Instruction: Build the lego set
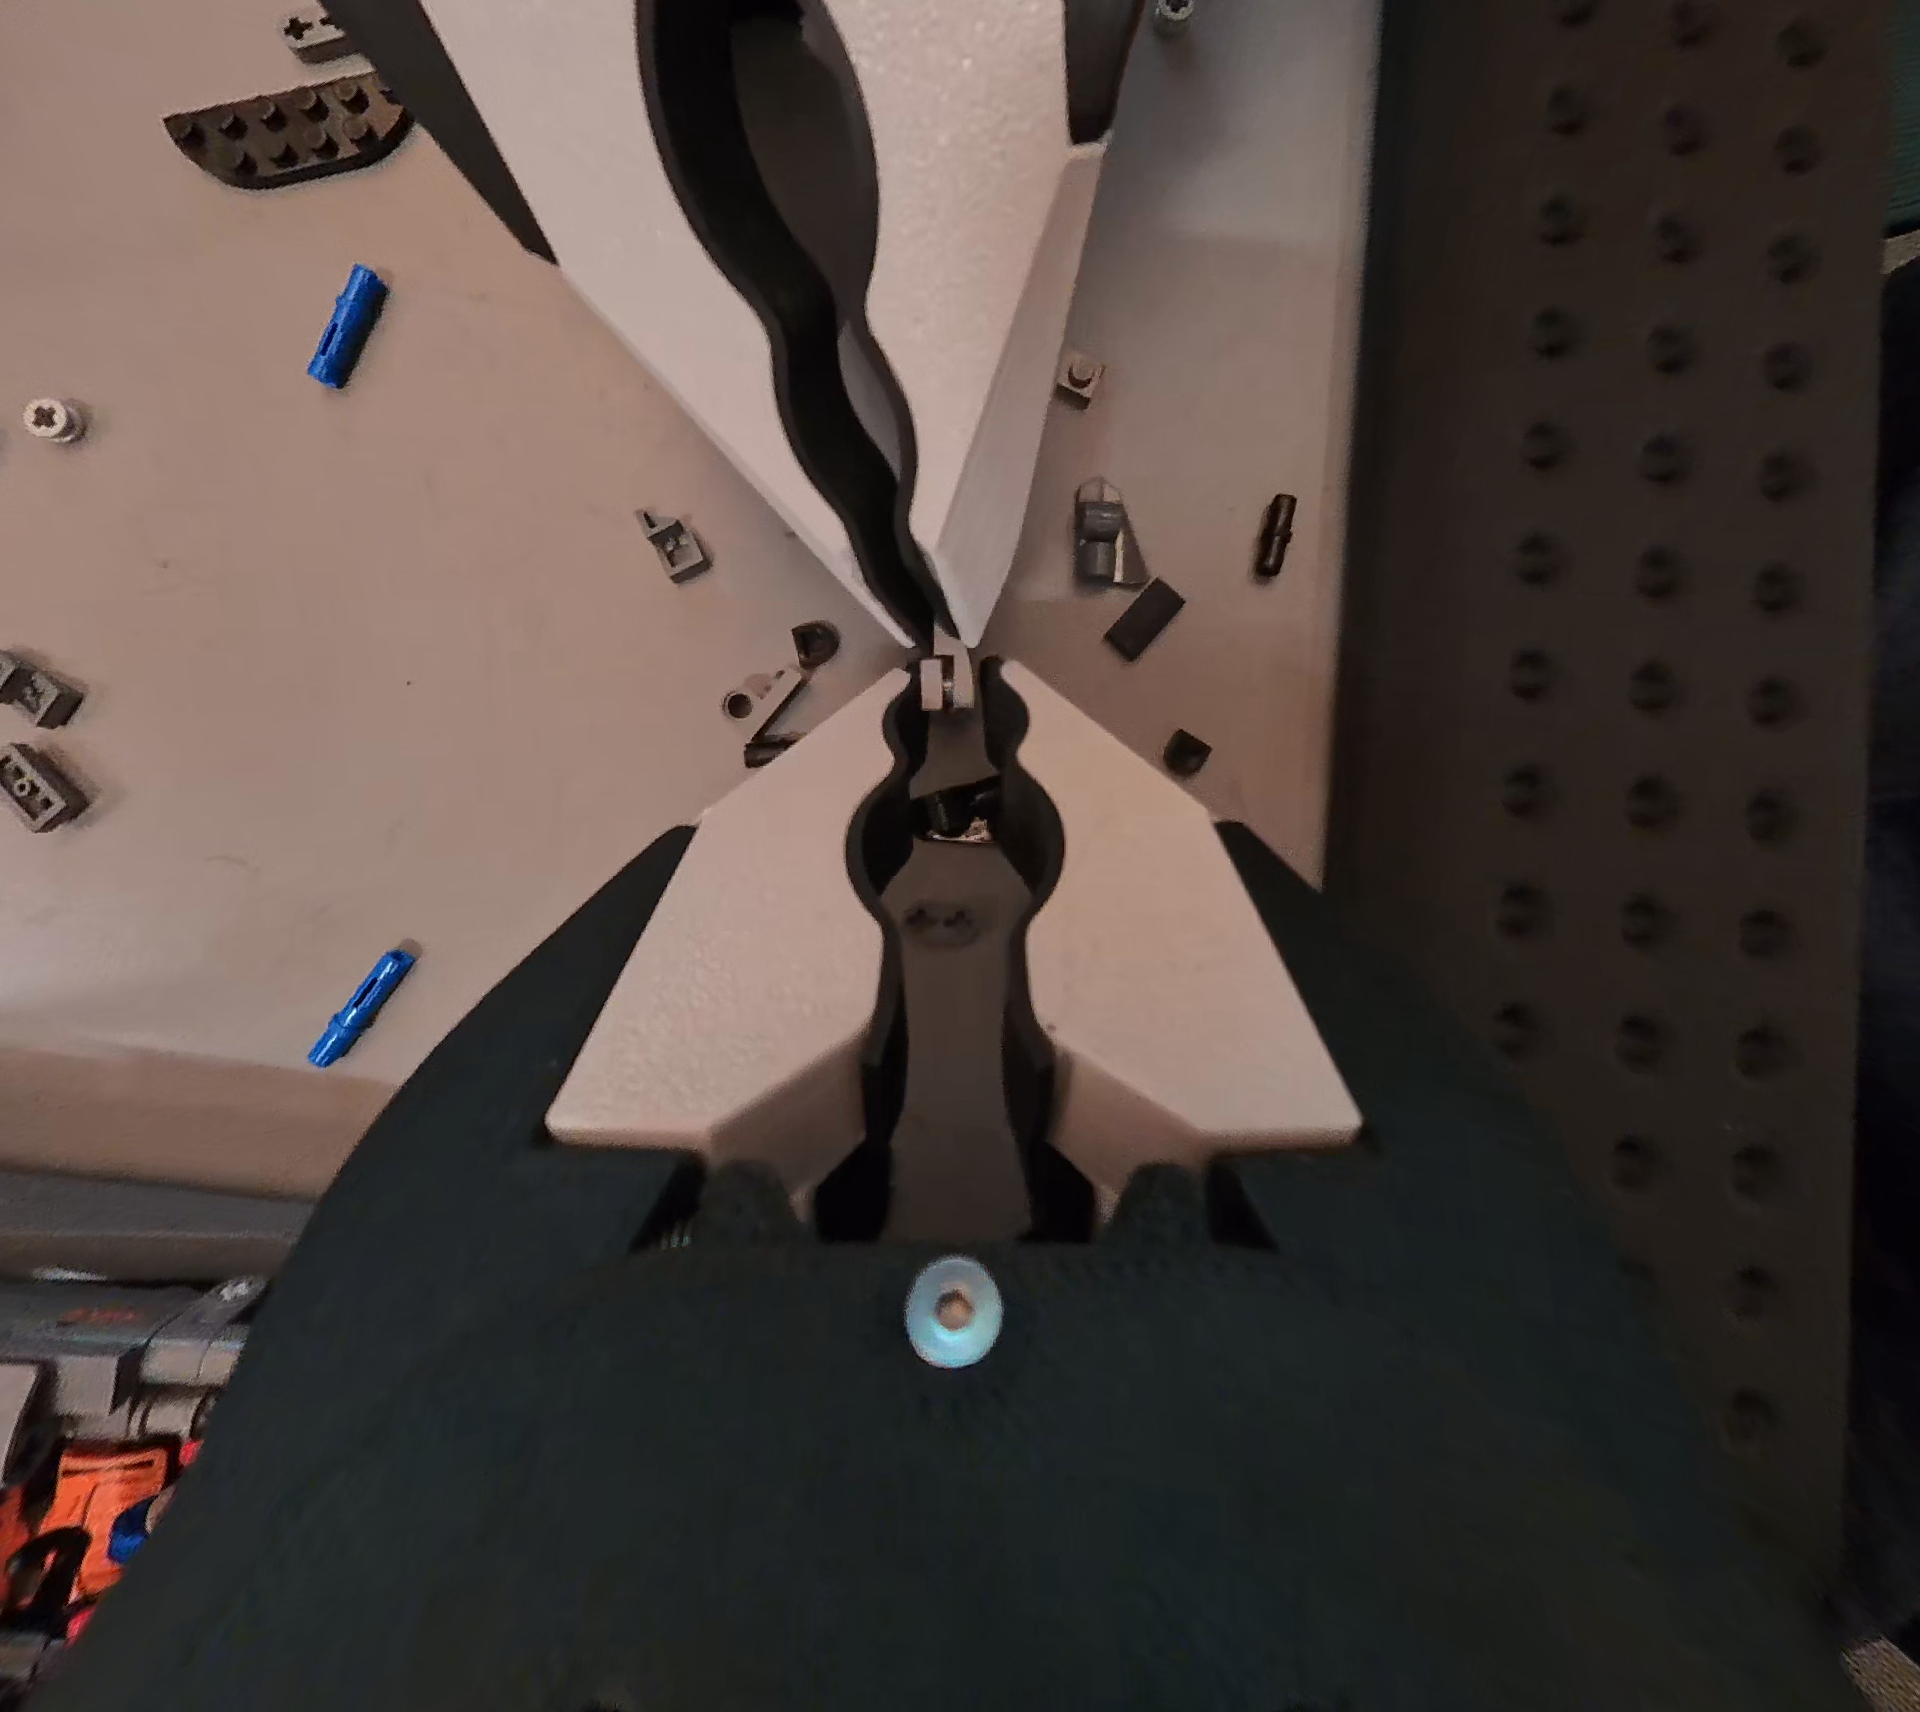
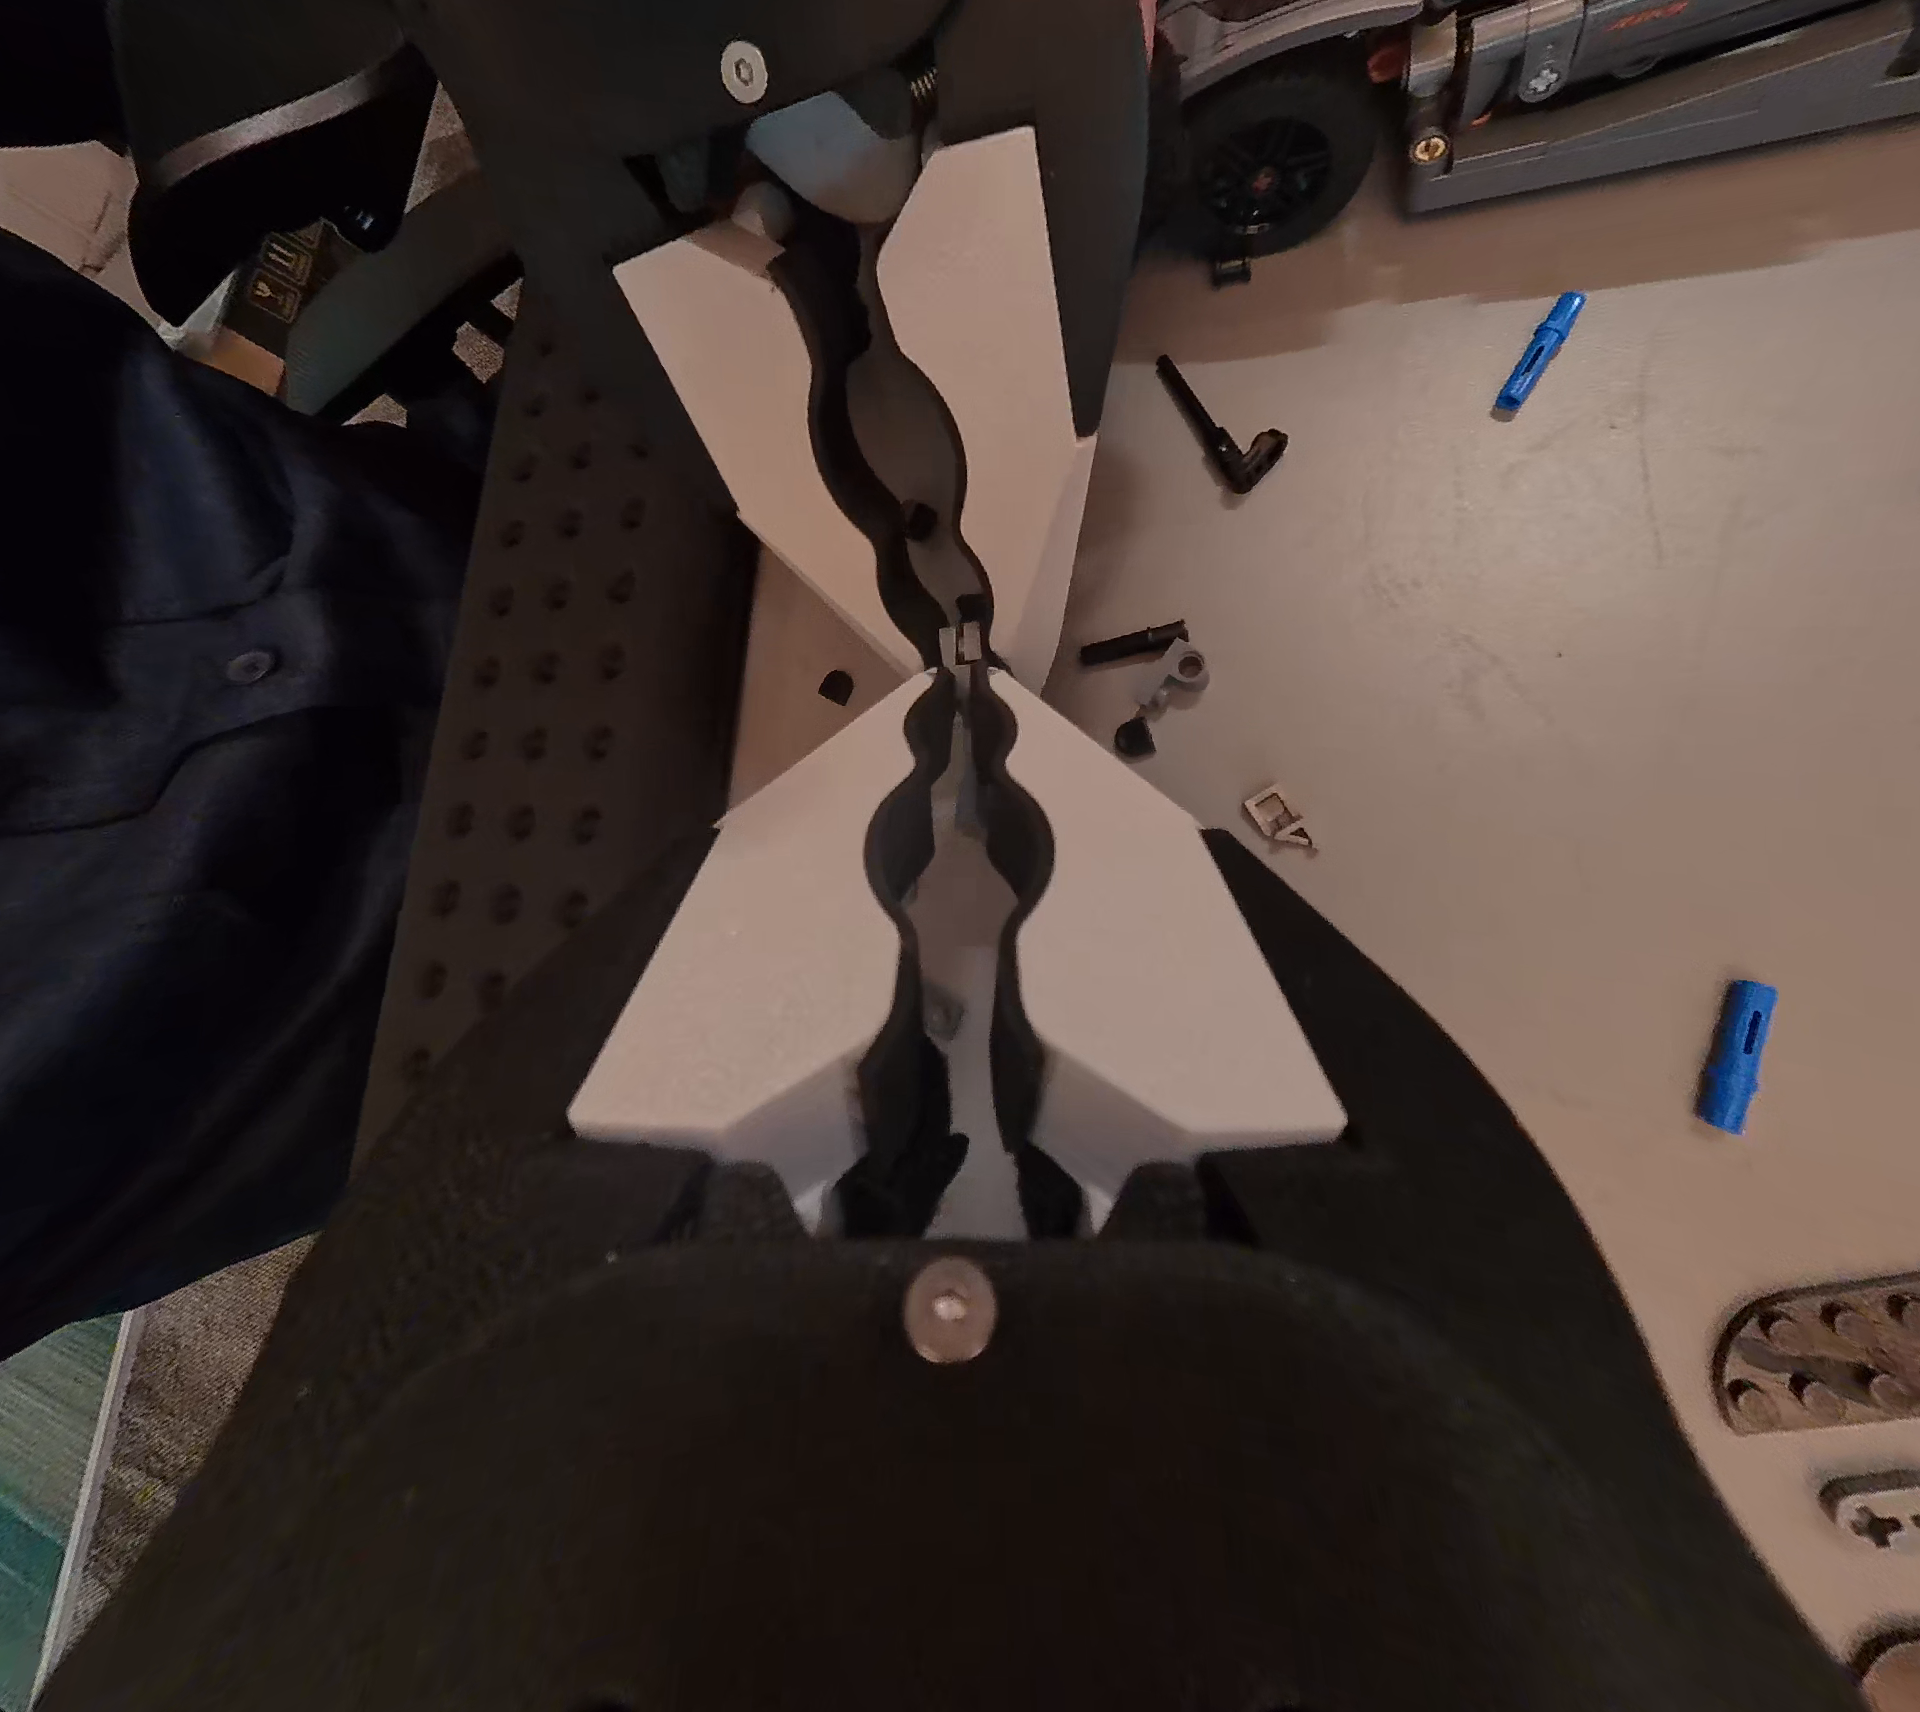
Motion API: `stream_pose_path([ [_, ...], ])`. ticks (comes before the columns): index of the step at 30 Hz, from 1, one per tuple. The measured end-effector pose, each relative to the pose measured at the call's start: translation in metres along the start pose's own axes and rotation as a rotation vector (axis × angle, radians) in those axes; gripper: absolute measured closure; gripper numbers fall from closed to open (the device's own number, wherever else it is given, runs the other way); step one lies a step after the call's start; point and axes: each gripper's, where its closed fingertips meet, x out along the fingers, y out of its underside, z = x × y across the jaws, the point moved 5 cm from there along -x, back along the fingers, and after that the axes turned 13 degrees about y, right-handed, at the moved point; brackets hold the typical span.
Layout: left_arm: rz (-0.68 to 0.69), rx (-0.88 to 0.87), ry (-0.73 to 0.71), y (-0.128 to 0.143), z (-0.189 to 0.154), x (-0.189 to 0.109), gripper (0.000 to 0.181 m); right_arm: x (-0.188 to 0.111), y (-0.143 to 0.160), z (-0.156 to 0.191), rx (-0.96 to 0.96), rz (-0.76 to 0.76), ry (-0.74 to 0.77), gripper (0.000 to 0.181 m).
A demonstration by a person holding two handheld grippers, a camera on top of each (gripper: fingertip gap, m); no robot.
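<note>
My two grippers meet tip to tip above the pale table. In the left wrist view my left gripper (image 1: 951,675) comes from below and is shut on a small grey Lego piece (image 1: 943,688). My right gripper (image 1: 938,636) comes from above and touches that piece with its tips. In the right wrist view my right gripper (image 2: 964,680) is shut on a thin grey piece (image 2: 971,763). That piece butts against the small grey piece (image 2: 961,646) in the left gripper (image 2: 966,636). The joint between the pieces is largely hidden by the pads.
A dark studded baseplate (image 1: 1662,519) lies beside the grippers and also shows in the right wrist view (image 2: 540,623). Loose parts lie around: blue pins (image 1: 348,324) (image 2: 1733,1054), a black pin (image 1: 1276,535), a dark rounded plate (image 1: 286,130). A grey Lego car (image 2: 1455,21) stands at the table's far side. Only a small space, under 4 cm, lies between the two pairs of fingers. About 7 cm separates my left fingertips from the black pin (image 1: 1276,535).
</note>
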Motion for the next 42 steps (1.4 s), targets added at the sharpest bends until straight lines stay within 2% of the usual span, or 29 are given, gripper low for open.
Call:
stream_pose_path([
  [13,0.032,0.045,-0.029,0.0002,-0.0014,-0.0004,0.177,0.0007,0.0002,0.0009,0.022,0.004,-0.011,0.181],
  [25,0.105,0.131,-0.137,-0.0012,-0.0004,-0.0020,0.177,-0.0003,-0.0010,-0.0015,0.081,0.005,-0.005,0.181],
  [30,0.093,0.115,-0.100,0.0003,-0.0014,-0.0030,0.177,0.0017,-0.0021,0.0000,0.080,0.001,-0.003,0.181],
  [42,0.175,0.225,-0.219,-0.0018,-0.0022,-0.0018,0.177,0.0001,-0.0011,-0.0008,0.107,0.015,-0.011,0.181],
])
